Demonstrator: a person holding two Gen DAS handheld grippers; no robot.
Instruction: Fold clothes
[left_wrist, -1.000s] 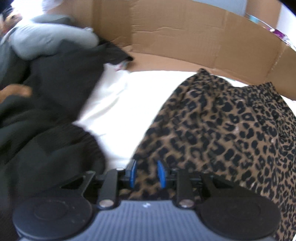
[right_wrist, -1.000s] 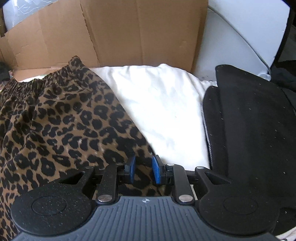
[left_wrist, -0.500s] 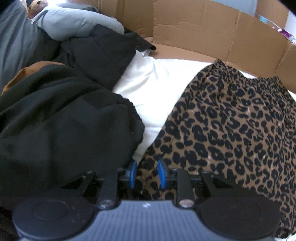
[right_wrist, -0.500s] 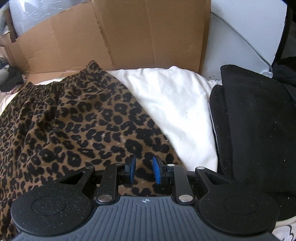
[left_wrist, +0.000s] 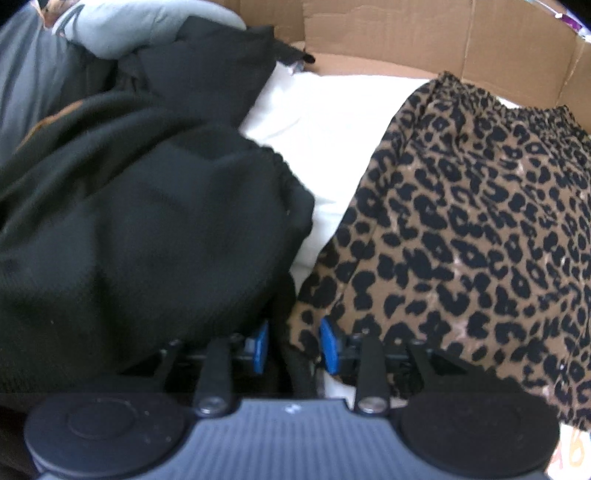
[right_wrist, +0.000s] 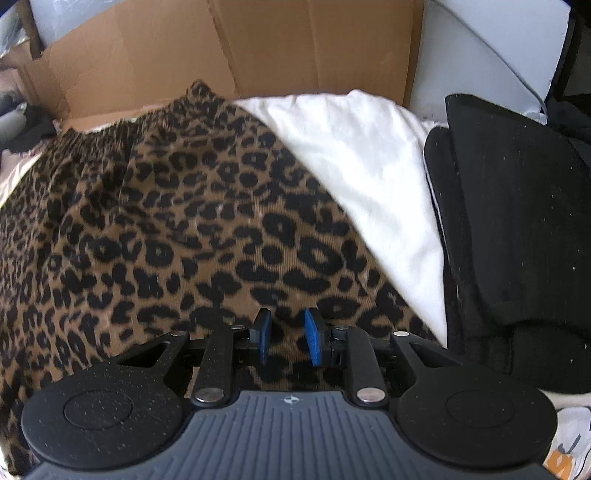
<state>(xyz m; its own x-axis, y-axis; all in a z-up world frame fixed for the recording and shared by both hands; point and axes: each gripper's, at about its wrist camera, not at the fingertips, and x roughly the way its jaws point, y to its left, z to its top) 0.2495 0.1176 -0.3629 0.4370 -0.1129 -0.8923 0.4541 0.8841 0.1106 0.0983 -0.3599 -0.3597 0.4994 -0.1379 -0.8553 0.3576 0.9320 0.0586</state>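
Leopard-print skirt (right_wrist: 192, 221) lies spread over the white bedding (right_wrist: 369, 177), its gathered waistband at the far edge against the cardboard wall (right_wrist: 236, 48), its near hem down by both tools. Over the last second the left gripper (left_wrist: 293, 345) has swung leftward along that hem, so the heap of black clothing (left_wrist: 140, 236) now fills much of its view and crowds right up to its left pad, while only the skirt's near left corner sits by the right one. Its blue pads stand a modest gap apart with dark cloth and a strap between them; whether they grip anything I cannot tell. The right gripper (right_wrist: 287, 341) has hardly shifted: its pads are likewise slightly parted over the hem, leopard cloth showing in the gap, and a hold is not clear either. To me this looks like both tools sitting at the two near corners, placed for a fold toward the waistband or for smoothing. A folded black garment (right_wrist: 517, 236) rests to the right. The cardboard only fences the far side; nothing visibly lies inside it.
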